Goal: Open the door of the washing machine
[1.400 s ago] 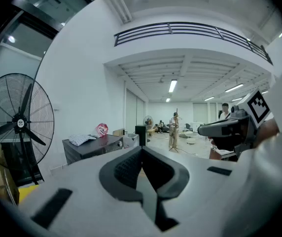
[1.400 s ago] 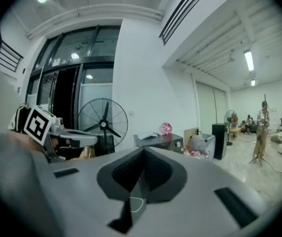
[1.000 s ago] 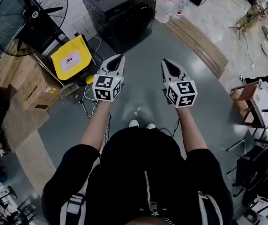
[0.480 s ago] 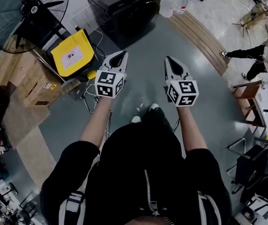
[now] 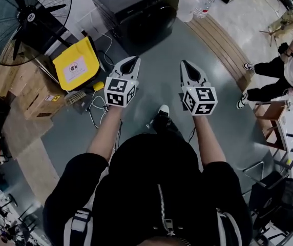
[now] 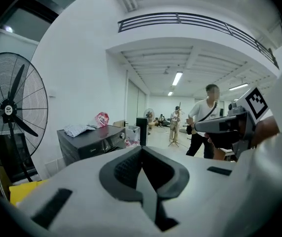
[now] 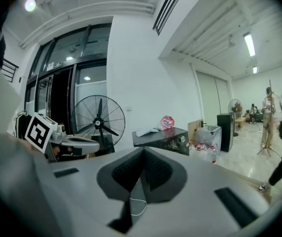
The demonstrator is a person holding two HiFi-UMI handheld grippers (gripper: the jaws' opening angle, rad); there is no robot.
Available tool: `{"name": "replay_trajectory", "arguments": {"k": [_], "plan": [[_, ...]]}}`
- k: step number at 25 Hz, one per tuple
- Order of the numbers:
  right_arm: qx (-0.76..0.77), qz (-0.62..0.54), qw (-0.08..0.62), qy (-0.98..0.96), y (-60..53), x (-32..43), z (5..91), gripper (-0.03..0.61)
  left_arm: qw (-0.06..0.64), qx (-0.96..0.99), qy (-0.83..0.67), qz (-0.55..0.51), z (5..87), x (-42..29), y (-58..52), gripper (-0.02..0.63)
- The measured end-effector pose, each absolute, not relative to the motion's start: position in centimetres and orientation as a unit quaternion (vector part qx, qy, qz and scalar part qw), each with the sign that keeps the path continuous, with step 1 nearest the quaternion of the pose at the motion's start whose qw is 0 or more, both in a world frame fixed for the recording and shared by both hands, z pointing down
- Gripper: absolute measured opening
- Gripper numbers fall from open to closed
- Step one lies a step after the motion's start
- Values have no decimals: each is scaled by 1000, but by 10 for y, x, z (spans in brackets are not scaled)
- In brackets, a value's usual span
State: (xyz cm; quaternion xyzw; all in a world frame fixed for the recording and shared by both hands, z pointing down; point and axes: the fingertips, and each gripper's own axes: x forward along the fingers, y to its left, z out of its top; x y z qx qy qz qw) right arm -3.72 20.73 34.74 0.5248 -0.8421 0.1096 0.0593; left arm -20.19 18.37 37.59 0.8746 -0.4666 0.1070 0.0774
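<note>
The black washing machine (image 5: 136, 14) stands at the top of the head view, its round door facing me and closed, with papers on its lid. It also shows in the left gripper view (image 6: 89, 142) and the right gripper view (image 7: 163, 139), still well ahead of both grippers. My left gripper (image 5: 130, 61) and right gripper (image 5: 187, 65) are held side by side in front of my body, pointing at the machine. Both are shut with nothing between the jaws (image 6: 142, 149) (image 7: 143, 152).
A big black floor fan (image 5: 18, 24) and cardboard boxes (image 5: 26, 86) stand at the left, with a yellow box (image 5: 77, 63) and cables (image 5: 98, 106) beside the machine. Water bottles (image 5: 190, 4) and a wooden platform (image 5: 218, 45) lie to its right. A person (image 5: 285, 70) walks at the right.
I have walked toward the washing machine, so it sits closer and lower in the head view. Both shut grippers went forward with me. A bystander has come into view at the right.
</note>
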Motion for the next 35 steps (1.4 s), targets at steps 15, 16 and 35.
{"name": "replay_trajectory", "arguments": {"k": [15,16,35], "plan": [[467,132,73,-872,48,2,372,3,103,840,-517,128,406,-170,51,5],[464,133,73,-873,43,2,374,3,104,839,-519,129,408,-170,45,5],[473,172,108,-857,-110,-11,431,4,155,833,-503,172,511,-204,-118,5]]}}
